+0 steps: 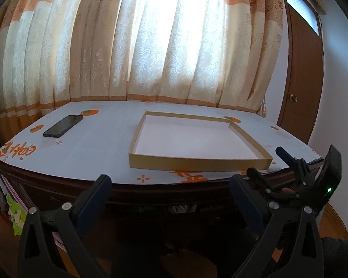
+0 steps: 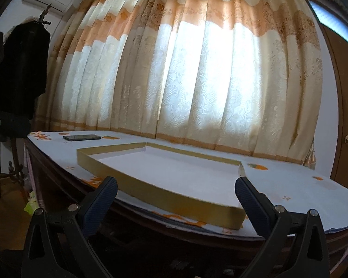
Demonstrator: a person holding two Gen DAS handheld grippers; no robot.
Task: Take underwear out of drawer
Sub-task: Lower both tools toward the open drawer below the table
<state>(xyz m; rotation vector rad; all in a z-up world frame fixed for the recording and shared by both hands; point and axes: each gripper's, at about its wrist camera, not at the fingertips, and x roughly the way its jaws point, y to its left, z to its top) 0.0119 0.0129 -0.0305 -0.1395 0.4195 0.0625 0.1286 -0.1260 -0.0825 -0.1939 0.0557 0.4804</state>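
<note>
Dark wood fronted the counter (image 1: 65, 186), and the drawer (image 1: 174, 205) sat in that shadowed front, below the counter's edge and lower than both tools. In the left wrist view a pale scrap of cloth, probably the underwear (image 1: 183, 208), showed in a dim gap just under the edge, between the fingers of the left tool (image 1: 171, 199); it was too dark to be sure what it was or how it lay. The left tool was spread wide and empty, aimed almost straight at that gap, so it seemed the nearer one. The right tool (image 2: 176, 197) was likewise spread and held nothing; it sat higher and further right, looking across the counter top, and in its view the drawer front was only blackness. The reach would therefore have to go down and forward. On top, a white cloth printed with orange fruit (image 1: 99, 134) covered the counter, bearing a shallow cardboard tray (image 1: 197, 161) near the front and a black phone (image 1: 63, 126) at far left. Behind hung cream and orange curtains (image 1: 150, 46), with a brown door (image 1: 301, 92) at right.
</note>
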